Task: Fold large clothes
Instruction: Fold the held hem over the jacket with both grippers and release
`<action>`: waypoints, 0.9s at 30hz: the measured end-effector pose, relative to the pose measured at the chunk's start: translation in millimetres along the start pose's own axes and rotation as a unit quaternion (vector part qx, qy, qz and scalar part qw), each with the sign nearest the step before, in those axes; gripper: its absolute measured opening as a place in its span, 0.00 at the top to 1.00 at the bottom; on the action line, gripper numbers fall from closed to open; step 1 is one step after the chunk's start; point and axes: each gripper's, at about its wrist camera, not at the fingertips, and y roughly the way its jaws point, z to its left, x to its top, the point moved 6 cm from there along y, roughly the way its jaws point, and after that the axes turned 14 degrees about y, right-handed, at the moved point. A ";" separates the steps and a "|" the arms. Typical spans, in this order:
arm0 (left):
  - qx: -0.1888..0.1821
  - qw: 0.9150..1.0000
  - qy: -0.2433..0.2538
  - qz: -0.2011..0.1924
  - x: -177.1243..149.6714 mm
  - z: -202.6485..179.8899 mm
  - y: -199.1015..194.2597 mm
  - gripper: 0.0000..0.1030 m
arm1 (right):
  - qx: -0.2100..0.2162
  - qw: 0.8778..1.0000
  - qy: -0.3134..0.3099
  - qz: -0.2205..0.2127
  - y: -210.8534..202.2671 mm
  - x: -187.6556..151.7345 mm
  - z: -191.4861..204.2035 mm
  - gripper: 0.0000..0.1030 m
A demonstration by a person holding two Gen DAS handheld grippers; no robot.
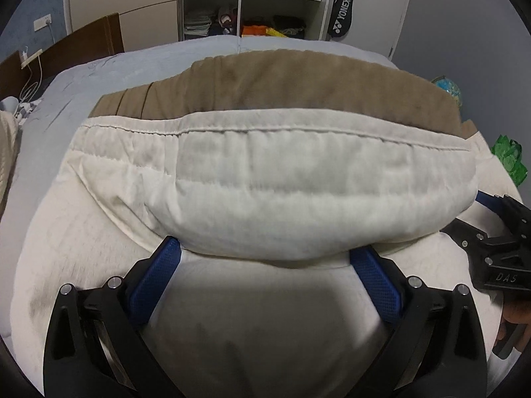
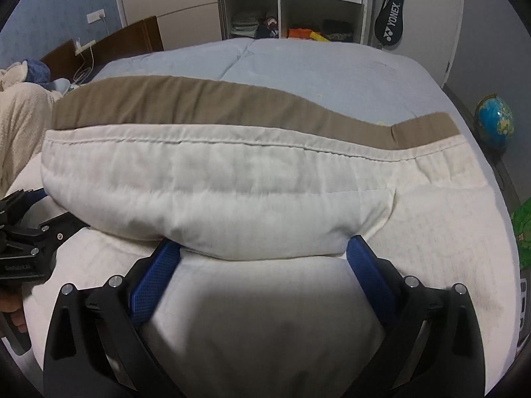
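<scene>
A large cream garment (image 1: 265, 185) with a brown band (image 1: 298, 83) along its far side lies on a bed. A folded cream flap with a stitched hem lies over it, also in the right wrist view (image 2: 232, 192). My left gripper (image 1: 265, 258) has its jaws wide apart, blue fingertips (image 1: 166, 258) tucked under the flap's near edge. My right gripper (image 2: 262, 252) stands the same way, wide apart, fingertips (image 2: 361, 252) under the flap. Each gripper shows at the edge of the other's view, the right gripper (image 1: 497, 229) and the left gripper (image 2: 23, 229).
The light blue bedsheet (image 2: 315, 66) extends beyond the garment. A brown headboard (image 1: 89, 39) is at the left, a wardrobe with open shelves (image 1: 239, 10) behind, a globe (image 2: 494, 122) and green bag (image 1: 511, 159) on the floor at the right. A cream blanket (image 2: 20, 122) lies left.
</scene>
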 end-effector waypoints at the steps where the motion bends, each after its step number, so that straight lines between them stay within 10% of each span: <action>1: 0.002 1.000 0.001 0.001 -0.4 -0.1 3.3 0.05 | -0.002 1.000 0.000 0.001 2.6 -0.1 0.0 0.06; 19: -0.016 1.000 -0.007 0.003 3.9 6.3 5.8 0.06 | -0.002 1.000 -0.002 0.010 6.7 0.6 2.7 0.06; 27: -0.025 0.997 0.003 -0.079 56.1 20.6 -40.7 0.13 | 0.060 0.997 0.021 -0.054 -36.0 45.3 18.6 0.07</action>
